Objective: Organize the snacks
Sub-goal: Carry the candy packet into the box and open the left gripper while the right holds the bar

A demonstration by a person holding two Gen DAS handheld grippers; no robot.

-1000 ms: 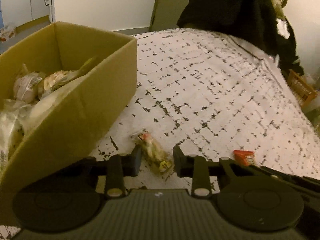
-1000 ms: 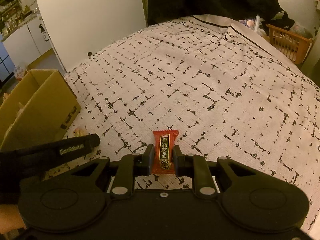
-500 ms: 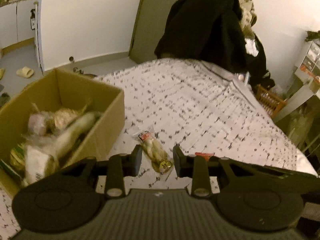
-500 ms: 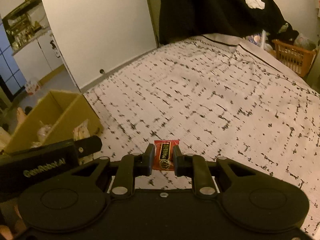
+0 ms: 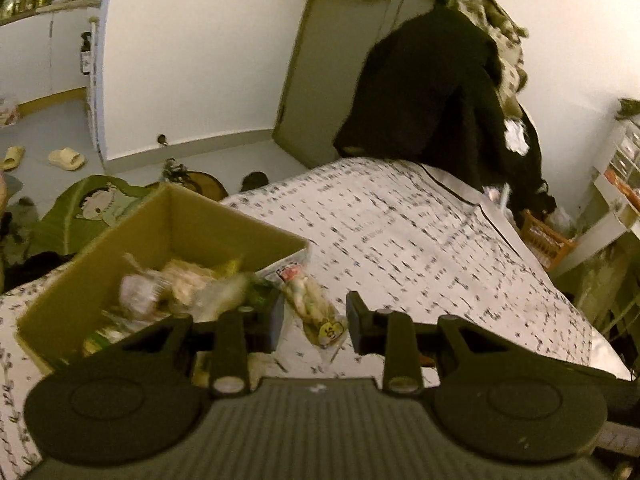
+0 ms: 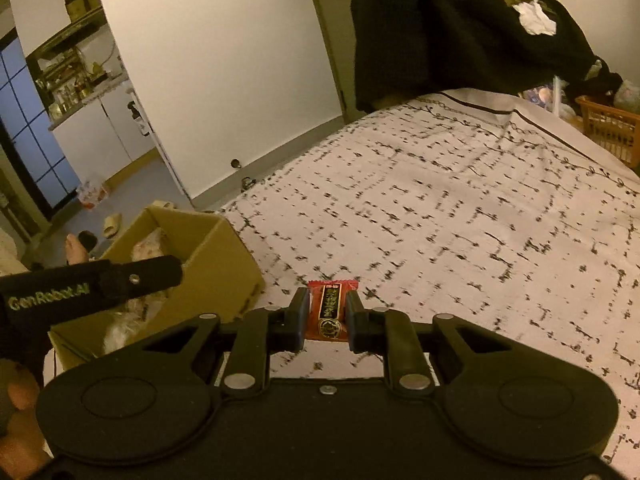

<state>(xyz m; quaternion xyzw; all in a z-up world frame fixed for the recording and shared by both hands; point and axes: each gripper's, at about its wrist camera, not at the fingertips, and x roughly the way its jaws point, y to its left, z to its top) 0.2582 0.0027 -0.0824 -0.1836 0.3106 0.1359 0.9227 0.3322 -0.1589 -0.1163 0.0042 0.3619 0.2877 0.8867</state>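
My left gripper is shut on a clear snack packet of pale pieces with a red label, held in the air above the bed, beside the open cardboard box. The box holds several wrapped snacks. My right gripper is shut on a small red snack packet with a black and gold label, lifted above the bed. The box also shows in the right wrist view, left of the gripper, with the left gripper's body in front of it.
The box sits at the left end of a bed with a white, black-flecked cover. Dark clothes hang at its far end. An orange basket stands at the far right. Slippers and a green cushion lie on the floor.
Both grippers have risen well above the bed with their packets. The left packet has moved toward the box's near corner. The views now look down on the box from higher up.
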